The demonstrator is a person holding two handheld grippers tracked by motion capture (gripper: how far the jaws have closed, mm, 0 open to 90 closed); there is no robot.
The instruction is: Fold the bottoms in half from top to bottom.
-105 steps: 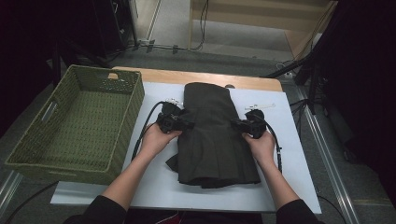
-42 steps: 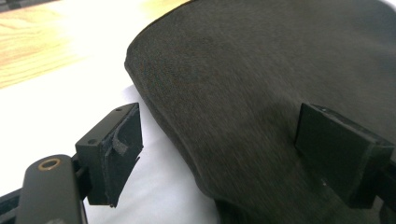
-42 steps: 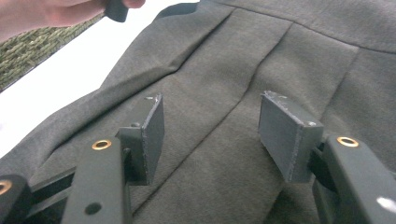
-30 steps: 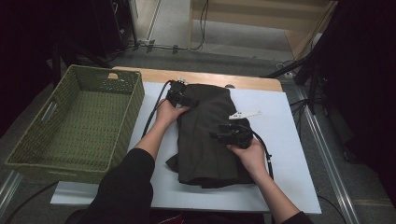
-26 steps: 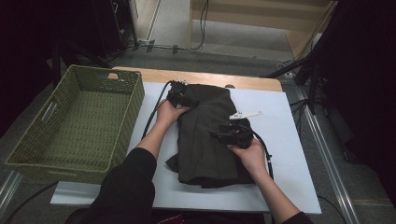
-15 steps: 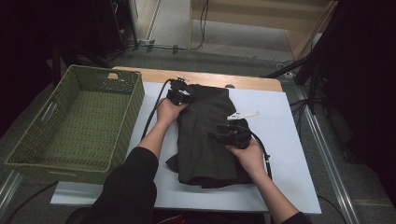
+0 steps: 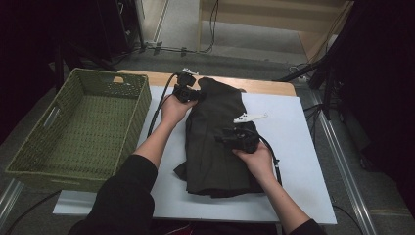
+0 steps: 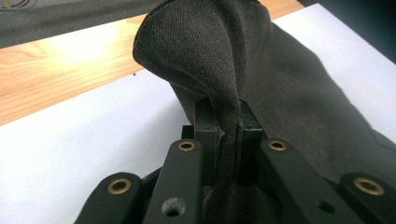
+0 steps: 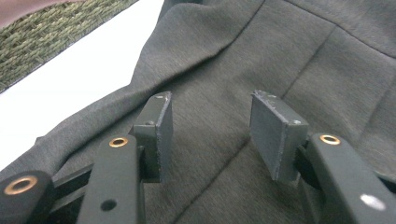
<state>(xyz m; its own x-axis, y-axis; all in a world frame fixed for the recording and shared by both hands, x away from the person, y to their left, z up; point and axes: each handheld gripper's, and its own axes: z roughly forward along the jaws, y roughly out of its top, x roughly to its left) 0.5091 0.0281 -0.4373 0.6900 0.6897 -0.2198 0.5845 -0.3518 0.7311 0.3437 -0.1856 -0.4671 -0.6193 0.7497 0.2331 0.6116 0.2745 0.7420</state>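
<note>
Left gripper (image 8: 229,140) pinches the dark garment's (image 7: 215,137) far corner; right gripper (image 9: 210,135) hovers spread above it.

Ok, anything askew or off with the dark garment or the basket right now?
Nothing damaged or spilled. The dark garment is bunched and lifted at its far corner, pinched in the left gripper. The right gripper hovers open over its middle. The basket sits square beside it.

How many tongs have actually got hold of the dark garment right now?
1. The left tongs pinch a fold at the dark garment's far corner; the right tongs stand open over its middle, gripping nothing.
</note>
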